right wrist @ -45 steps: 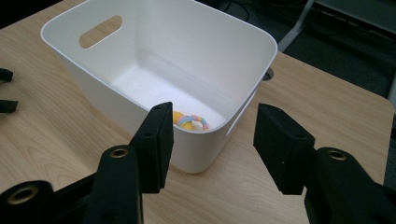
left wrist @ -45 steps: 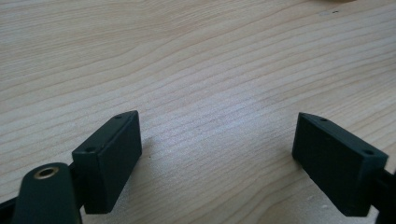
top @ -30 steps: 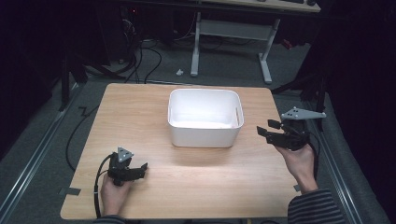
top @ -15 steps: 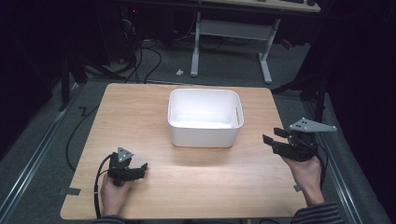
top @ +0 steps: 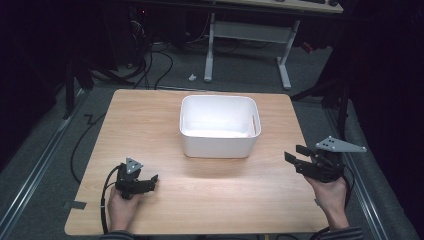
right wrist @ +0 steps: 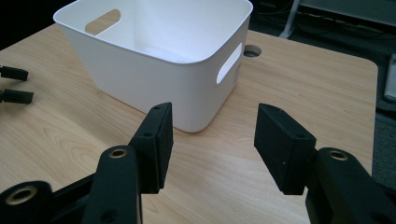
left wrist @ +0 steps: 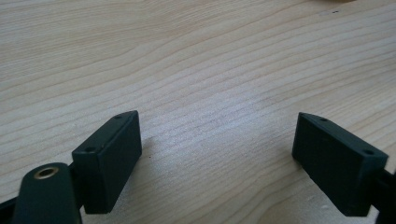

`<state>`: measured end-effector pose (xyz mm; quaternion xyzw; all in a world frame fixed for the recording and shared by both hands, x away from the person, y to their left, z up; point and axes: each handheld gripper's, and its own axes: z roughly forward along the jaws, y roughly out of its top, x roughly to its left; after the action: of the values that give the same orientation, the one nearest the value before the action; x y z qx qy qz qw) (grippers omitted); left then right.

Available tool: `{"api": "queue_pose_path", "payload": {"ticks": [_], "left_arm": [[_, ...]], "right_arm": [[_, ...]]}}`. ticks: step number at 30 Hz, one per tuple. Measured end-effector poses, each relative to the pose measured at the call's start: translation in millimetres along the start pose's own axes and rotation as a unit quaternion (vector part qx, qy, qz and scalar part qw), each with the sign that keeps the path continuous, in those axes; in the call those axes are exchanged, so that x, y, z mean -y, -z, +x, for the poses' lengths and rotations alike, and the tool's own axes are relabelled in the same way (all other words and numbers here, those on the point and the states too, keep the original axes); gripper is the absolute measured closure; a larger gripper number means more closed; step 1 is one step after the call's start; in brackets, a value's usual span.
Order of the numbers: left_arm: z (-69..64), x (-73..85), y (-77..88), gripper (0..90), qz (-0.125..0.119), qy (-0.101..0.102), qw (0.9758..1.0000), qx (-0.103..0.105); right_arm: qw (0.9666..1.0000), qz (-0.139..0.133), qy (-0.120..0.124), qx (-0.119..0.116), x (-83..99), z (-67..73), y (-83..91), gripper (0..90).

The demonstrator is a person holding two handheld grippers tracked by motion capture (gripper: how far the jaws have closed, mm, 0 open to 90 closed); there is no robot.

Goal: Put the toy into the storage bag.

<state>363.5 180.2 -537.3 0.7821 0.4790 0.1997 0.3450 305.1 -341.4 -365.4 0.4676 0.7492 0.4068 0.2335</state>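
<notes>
A: White bin [top: 219,126]: mid-table [top: 150,110], far half; rigid thin-walled plastic, looks empty and light, smooth sides likely slippery

B: Hold points?

A: Slot handle [right wrist: 229,63] or rim; judged best pinched over the wall. Right gripper [right wrist: 212,140]: half open, empty, aimed at it. Left gripper [left wrist: 217,158]: wide open, empty, low over bare wood
</notes>
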Motion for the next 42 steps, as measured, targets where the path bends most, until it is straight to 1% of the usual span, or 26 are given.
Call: {"api": "queue_pose_path", "payload": {"ticks": [5,6,9,10,15,16,19,21,24,29,32,36,42], "left_arm": [[0.0,0.0,0.0,16.0,0.0,0.0,1.0,0.0],[0.0,0.0,0.0,16.0,0.0,0.0,1.0,0.0],[0.0,0.0,0.0,16.0,0.0,0.0,1.0,0.0],[0.0,0.0,0.0,16.0,0.0,0.0,1.0,0.0],[0.0,0.0,0.0,16.0,0.0,0.0,1.0,0.0],[0.0,0.0,0.0,16.0,0.0,0.0,1.0,0.0],[0.0,0.0,0.0,16.0,0.0,0.0,1.0,0.0],[0.0,0.0,0.0,16.0,0.0,0.0,1.0,0.0],[0.0,0.0,0.0,16.0,0.0,0.0,1.0,0.0],[0.0,0.0,0.0,16.0,0.0,0.0,1.0,0.0],[-0.1,0.0,0.0,15.9,0.0,0.0,1.0,0.0],[-0.1,0.0,0.0,15.9,0.0,0.0,1.0,0.0],[0.0,-0.1,0.1,15.9,0.001,-0.001,1.0,0.0]], "right_arm": [[1.0,0.004,0.0,-0.003,6.9,0.8,-3.5,47.6],[1.0,0.005,-0.004,-0.004,10.1,0.8,-5.4,47.6],[0.9999,0.004,-0.008,-0.006,12.5,1.0,-6.7,47.6],[0.9999,0.004,-0.013,-0.007,15.3,1.6,-8.8,47.6],[0.9998,0.01,-0.015,-0.012,21.7,3.1,-15.8,47.5],[0.9997,0.013,-0.016,-0.013,24.1,3.4,-19.4,47.5],[0.9996,0.015,-0.018,-0.014,25.8,3.7,-22.8,47.5],[0.9995,0.019,-0.022,-0.015,28.6,5.3,-28.3,47.5],[0.9995,0.021,-0.019,-0.016,31.5,6.5,-35.0,47.5],[0.9993,0.022,-0.022,-0.019,34.2,7.1,-40.9,47.4],[0.9991,0.022,-0.029,-0.021,36.7,7.5,-44.3,47.4],[0.9988,0.031,-0.033,-0.02,40.5,7.6,-51.2,47.2],[0.9986,0.033,-0.037,-0.016,45.3,7.2,-57.4,47.2]]}}
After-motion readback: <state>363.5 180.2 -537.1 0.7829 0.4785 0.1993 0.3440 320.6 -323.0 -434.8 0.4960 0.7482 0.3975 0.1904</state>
